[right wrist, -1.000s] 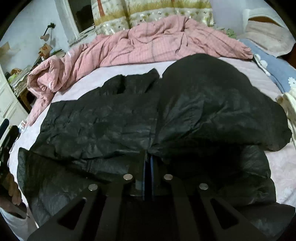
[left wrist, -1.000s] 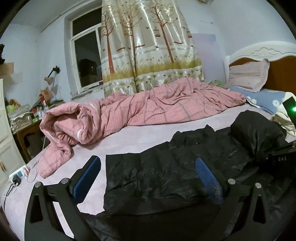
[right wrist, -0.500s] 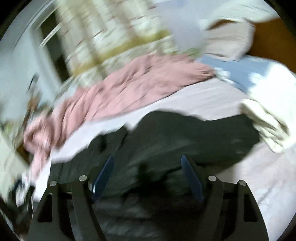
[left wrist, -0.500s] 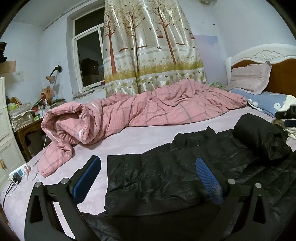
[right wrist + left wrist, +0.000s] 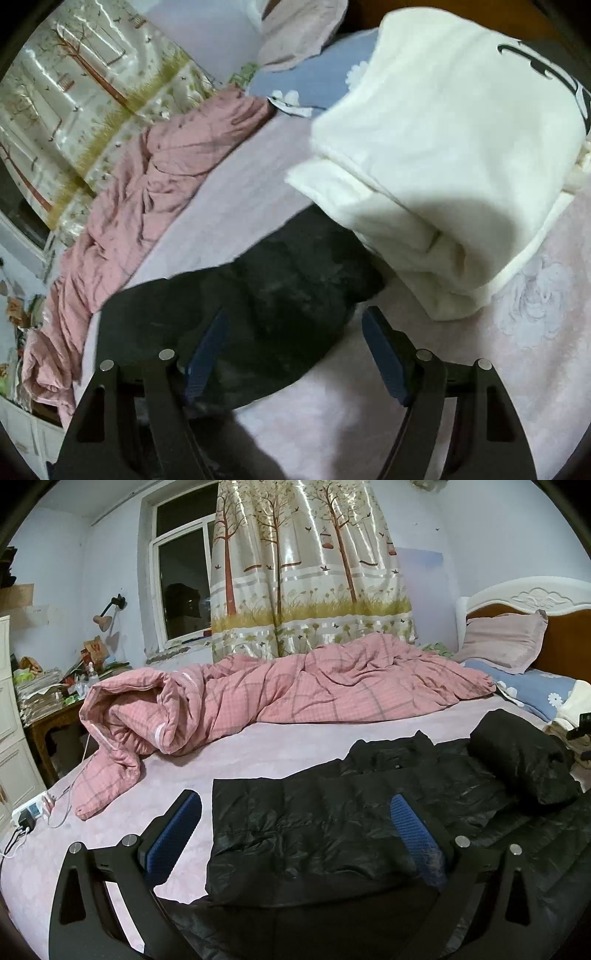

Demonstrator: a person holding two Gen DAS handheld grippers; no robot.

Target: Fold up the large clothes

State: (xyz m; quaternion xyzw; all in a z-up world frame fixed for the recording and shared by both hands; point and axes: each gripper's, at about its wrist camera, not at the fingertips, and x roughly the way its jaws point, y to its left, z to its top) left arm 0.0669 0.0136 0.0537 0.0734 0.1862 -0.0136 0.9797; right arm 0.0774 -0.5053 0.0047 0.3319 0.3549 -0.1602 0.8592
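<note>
On the near part of the pink-sheeted bed (image 5: 280, 746) lies the black padded jacket (image 5: 332, 827), one sleeve folded across its body. Left gripper (image 5: 295, 834): jaws wide, hanging above the folded panel, gripping nothing. Right gripper (image 5: 295, 350): jaws wide and empty over the jacket's right edge, beside a folded white garment (image 5: 443, 155). Far side: pink quilt (image 5: 295, 694).

Dim, cool indoor light, dark outside the window (image 5: 183, 587). Strong fisheye bending with black corners. Sharp from the left wrist; softly motion-blurred from the right, glare on the curtain (image 5: 310, 572).
</note>
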